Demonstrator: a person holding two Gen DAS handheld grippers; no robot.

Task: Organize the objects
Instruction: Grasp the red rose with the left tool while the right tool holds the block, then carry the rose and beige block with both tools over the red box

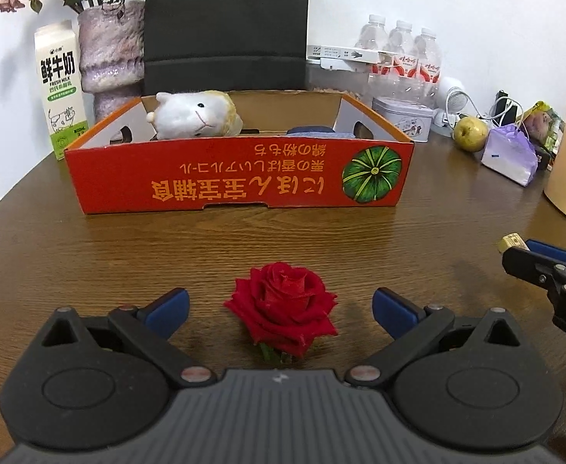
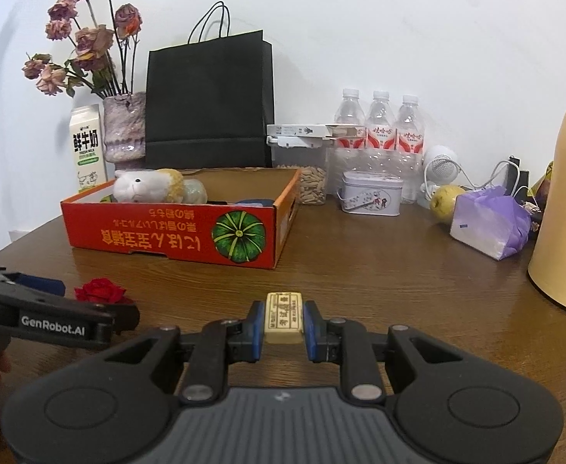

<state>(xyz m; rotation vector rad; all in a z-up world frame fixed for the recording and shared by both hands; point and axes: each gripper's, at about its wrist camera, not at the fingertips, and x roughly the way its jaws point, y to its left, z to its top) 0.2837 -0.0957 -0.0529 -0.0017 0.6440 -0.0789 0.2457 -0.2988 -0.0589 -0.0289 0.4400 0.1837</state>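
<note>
A red rose head lies on the brown wooden table, between the wide-apart blue pads of my open left gripper, untouched by either pad. The rose also shows in the right wrist view, just beyond the left gripper. My right gripper is shut on a small cream block with printed text; the block's tip peeks out at the right edge of the left wrist view. Behind stands an open red cardboard box with a white plush sheep inside.
Along the wall stand a milk carton, a vase of dried roses, a black paper bag, water bottles, a tin, a pear, a purple tissue pack and a yellow jug.
</note>
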